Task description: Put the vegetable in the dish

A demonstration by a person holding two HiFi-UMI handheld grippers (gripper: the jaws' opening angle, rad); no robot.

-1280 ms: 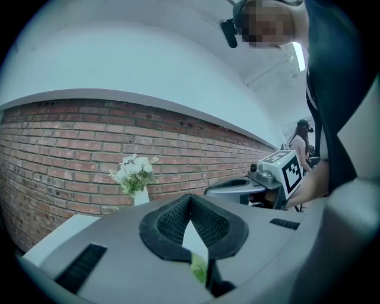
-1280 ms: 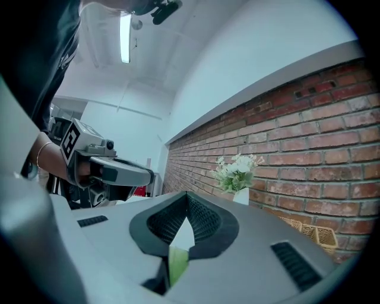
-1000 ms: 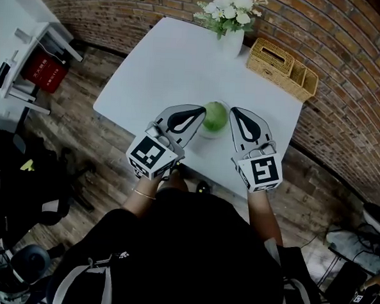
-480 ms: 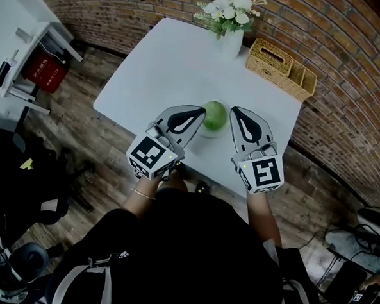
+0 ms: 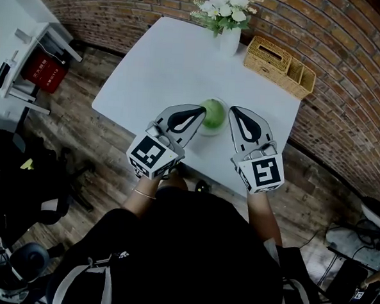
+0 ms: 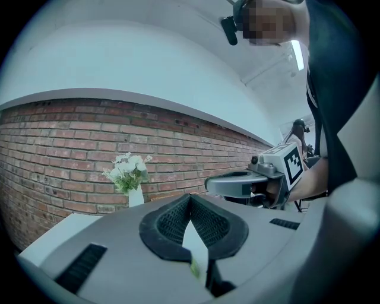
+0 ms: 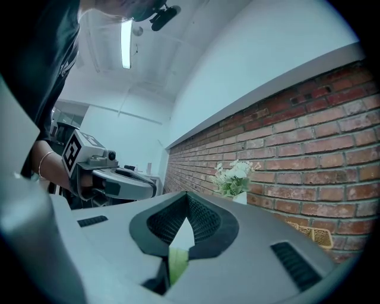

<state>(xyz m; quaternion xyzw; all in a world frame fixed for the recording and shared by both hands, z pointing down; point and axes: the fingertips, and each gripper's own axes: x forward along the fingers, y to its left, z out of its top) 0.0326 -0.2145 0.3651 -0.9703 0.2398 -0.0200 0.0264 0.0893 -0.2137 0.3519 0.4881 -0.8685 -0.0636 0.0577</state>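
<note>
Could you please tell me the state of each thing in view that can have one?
left gripper: shut, empty, beside the vegetable.
right gripper: shut, empty, beside the dish.
green vegetable: resting in the dish, not held.
dish: upright on the table, holding the vegetable.
flower vase: upright.

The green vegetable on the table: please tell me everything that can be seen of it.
The vegetable is round, smooth and pale green, and looks whole; its kind cannot be told. It sits in a small white dish on the white table, near the edge closest to the person. It lies between the tips of the left gripper and the right gripper, both with jaws together. The left tip is right beside it; whether they touch cannot be judged.
</note>
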